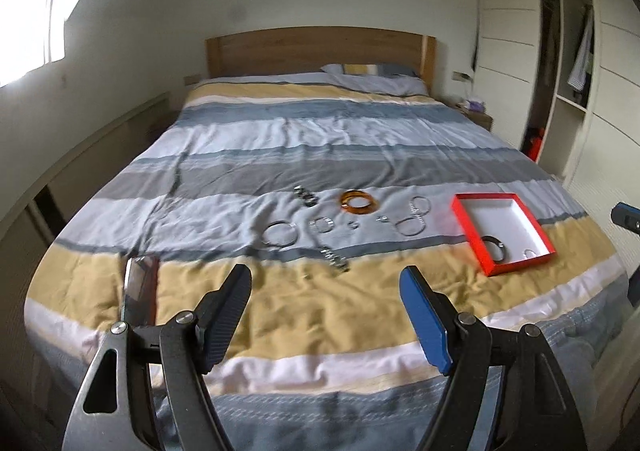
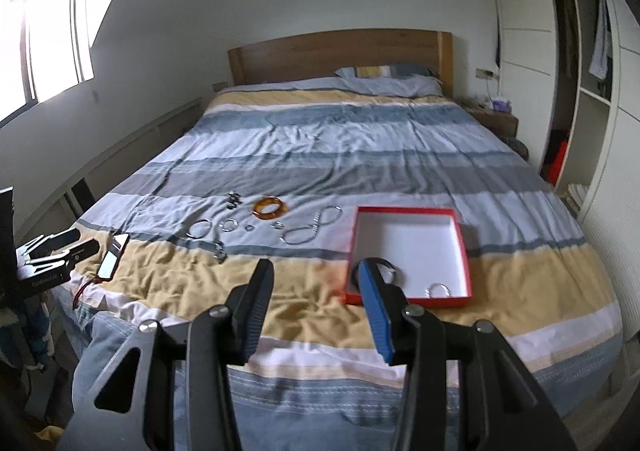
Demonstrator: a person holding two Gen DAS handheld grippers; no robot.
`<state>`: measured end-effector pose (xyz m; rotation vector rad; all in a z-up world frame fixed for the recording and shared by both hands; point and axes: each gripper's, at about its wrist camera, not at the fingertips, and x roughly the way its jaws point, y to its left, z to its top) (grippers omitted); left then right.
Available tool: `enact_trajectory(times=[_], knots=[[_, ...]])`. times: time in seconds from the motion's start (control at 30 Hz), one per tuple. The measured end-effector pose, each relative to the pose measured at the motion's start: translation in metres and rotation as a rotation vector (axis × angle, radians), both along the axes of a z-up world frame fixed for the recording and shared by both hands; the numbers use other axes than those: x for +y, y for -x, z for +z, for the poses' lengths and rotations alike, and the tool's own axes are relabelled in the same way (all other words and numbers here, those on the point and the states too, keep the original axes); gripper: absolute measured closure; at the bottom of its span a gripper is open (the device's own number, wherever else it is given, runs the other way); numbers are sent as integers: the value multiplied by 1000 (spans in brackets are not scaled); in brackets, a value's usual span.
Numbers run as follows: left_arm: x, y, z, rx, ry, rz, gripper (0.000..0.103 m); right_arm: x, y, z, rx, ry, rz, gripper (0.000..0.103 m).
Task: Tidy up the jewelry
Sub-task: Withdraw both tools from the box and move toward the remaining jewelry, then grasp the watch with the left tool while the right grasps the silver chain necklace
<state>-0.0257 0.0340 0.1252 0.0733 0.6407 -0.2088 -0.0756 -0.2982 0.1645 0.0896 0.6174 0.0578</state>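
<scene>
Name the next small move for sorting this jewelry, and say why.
Probably advance the open right gripper to the silver chain necklace: it lies nearest the red box, which already holds a dark bangle and a small silver piece.

Jewelry pieces [image 1: 362, 203] lie on the bed [image 1: 320, 311], left of the box [image 1: 466, 229].

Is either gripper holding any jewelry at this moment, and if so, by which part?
Nothing is held. The left gripper and the right gripper both stand open with nothing between their fingers, above the bedspread; the jewelry lies apart from both.
</scene>
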Motion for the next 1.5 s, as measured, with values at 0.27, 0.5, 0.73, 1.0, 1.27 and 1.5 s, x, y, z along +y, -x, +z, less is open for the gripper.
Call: enact_trajectory(times=[0.27,0.5,0.73,1.0,1.27,1.5], knots=[[35,-3,-26,26,9,60,28,32,-31,-15,26,-10,44,60],[33,-43,-65,110,52,56,28,46,-79,-51,94,-27,68,60],[6,-98,-107,212,97,23,28,54,-141,-101,184,-64,69,60],[-30,-166,-154,296,87,-3,28,52,-219,-150,264,-128,38,60],[-49,-218,-190,350,105,-3,31,46,-294,-190,306,-168,-27,60],[-53,-237,-210,373,112,-10,39,36,-334,-217,345,-199,-101,60]])
